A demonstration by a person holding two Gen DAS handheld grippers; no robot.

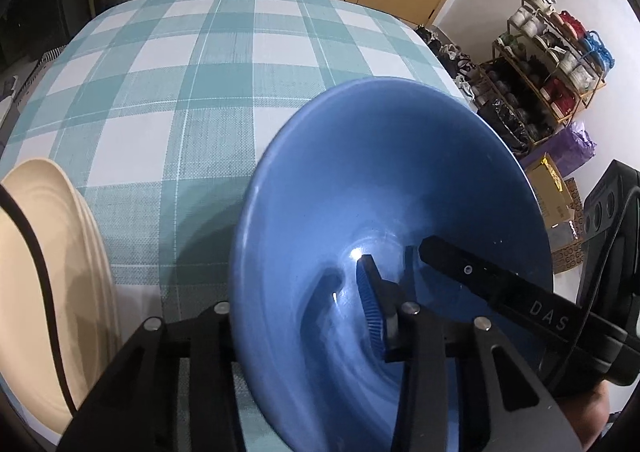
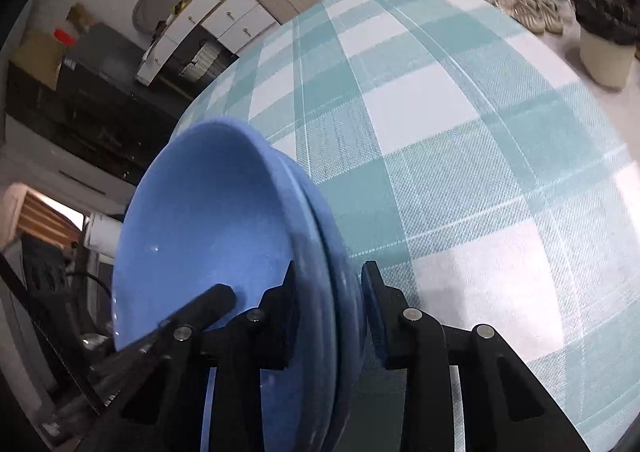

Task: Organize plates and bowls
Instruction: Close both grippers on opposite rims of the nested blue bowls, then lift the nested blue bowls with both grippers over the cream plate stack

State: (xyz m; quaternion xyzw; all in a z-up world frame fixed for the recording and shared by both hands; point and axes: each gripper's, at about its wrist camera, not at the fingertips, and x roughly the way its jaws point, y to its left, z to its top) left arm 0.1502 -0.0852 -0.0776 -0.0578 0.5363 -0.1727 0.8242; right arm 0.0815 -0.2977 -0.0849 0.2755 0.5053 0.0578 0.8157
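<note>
The checked worktop (image 1: 168, 63) carries cream plates (image 1: 60, 272) at 9 o'clock. Stacked blue bowls (image 2: 224, 236) sit at 6 o'clock. Left tongs (image 1: 304, 292) clench the top bowl's wall; right tongs (image 2: 330, 292) straddle the rims, seemingly gripping.

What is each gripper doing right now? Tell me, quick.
Left gripper: jaws shut on the rim of the blue bowl.
Right gripper: jaws straddle the stacked blue bowls' rims; whether they clamp cannot be told.
</note>
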